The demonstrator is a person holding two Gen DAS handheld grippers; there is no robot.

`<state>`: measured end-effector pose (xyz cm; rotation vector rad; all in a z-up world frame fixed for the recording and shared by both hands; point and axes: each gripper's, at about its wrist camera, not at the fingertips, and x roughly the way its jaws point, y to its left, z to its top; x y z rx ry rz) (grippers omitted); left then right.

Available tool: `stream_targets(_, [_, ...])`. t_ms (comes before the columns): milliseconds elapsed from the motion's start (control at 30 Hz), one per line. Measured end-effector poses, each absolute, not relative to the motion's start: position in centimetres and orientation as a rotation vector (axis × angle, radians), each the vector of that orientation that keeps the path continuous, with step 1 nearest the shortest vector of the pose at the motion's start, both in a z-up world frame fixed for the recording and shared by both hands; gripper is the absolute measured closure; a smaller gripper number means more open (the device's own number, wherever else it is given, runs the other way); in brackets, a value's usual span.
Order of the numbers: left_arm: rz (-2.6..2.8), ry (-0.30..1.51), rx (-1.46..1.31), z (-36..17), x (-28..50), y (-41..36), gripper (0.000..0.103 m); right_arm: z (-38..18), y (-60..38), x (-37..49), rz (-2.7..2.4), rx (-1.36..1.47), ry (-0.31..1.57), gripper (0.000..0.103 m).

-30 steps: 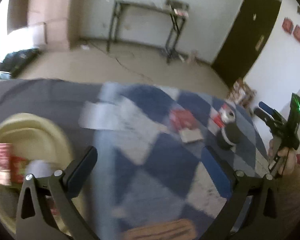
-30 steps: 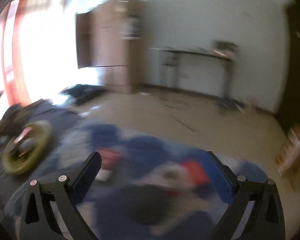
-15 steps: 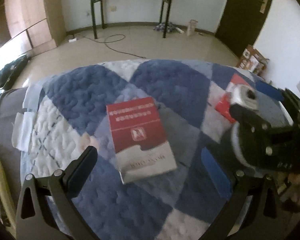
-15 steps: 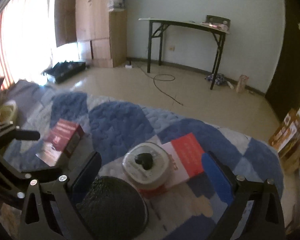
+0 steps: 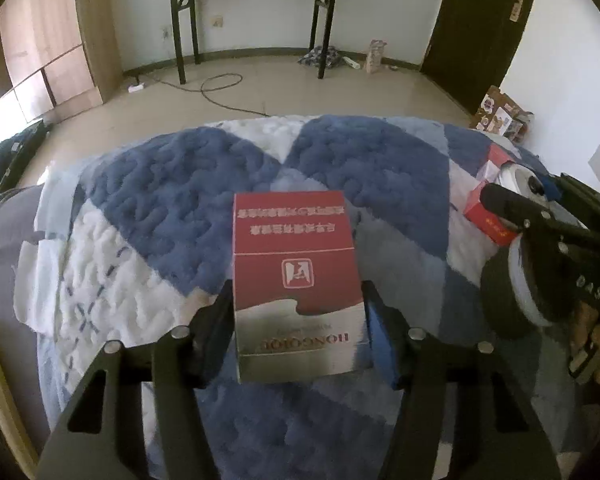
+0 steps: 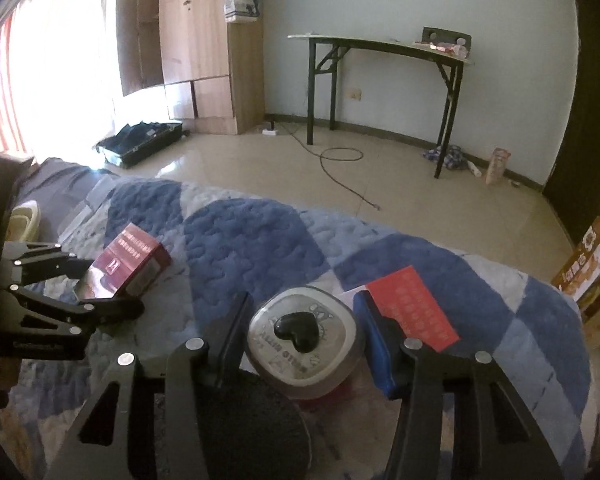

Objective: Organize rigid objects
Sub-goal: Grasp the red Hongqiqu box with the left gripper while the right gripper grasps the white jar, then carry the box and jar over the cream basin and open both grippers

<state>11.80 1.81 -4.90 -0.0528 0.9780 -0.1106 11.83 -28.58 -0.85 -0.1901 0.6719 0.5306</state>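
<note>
**userA:** Both tongs are down on the quilt (image 5: 172,184). Left gripper (image 5: 298,320) is closing, and its black and blue pads are already against the two sides of the red-and-silver box (image 5: 296,276), so it's pinching that. That box lies flat on the blue-and-white quilt, red end pointing away from the camera, silver end nearest the tongs.

**userB:** And the right one?

**userA:** Right gripper (image 6: 302,334) has its pads squeezed on a small round tin (image 6: 302,332) with a silver lid and a black heart-shaped knob on top. Tin's upright, lid on, so can't tell what's inside. Just in front of it, nearer the camera, sits a dark round thing (image 6: 256,420) I can't identify.

**userB:** Any other containers?

**userA:** Flat red box (image 6: 414,312) lying beside the tin on its right side, touching or nearly so, can't tell which. From the left camera you see the same red box (image 5: 490,220) poking out behind the right tongs. Way off at the quilt's left edge there's a pale yellow bowl (image 6: 22,220); only its rim shows, so its contents are anyone's guess.

**userB:** Boxes apart from each other?

**userA:** Yep, the pinched box and the tin are well apart, blue patch between them.
</note>
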Motion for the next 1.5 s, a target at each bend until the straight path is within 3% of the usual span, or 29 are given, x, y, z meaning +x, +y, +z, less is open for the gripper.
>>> stream_targets(333, [-0.169,0.803,-0.076,2.2,2.7,6.5,0.043,0.8,-30.5,9.0,0.591,-0.188,0.519,0.052])
stream_targets(667, [0.153,0.728,-0.09,7.3,-12.1,18.4,0.044,5.8,-26.1,1.4,0.91,-0.182,0.401,0.052])
stream_targets(800, [0.281,0.737,-0.132,6.5,-15.4,24.1,0.044,6.1,-16.9,-1.8,1.117,-0.247,0.463,0.052])
stream_targets(1067, [0.391,0.839,-0.269,-0.4,-16.2,33.6,0.044,4.8,2.6,-5.2,1.338,-0.395,0.583,0.052])
stream_targets(1500, [0.342,0.889,-0.218,-2.1,-14.9,34.1,0.044,-0.1,19.8,-1.8,1.276,-0.57,0.717,0.052])
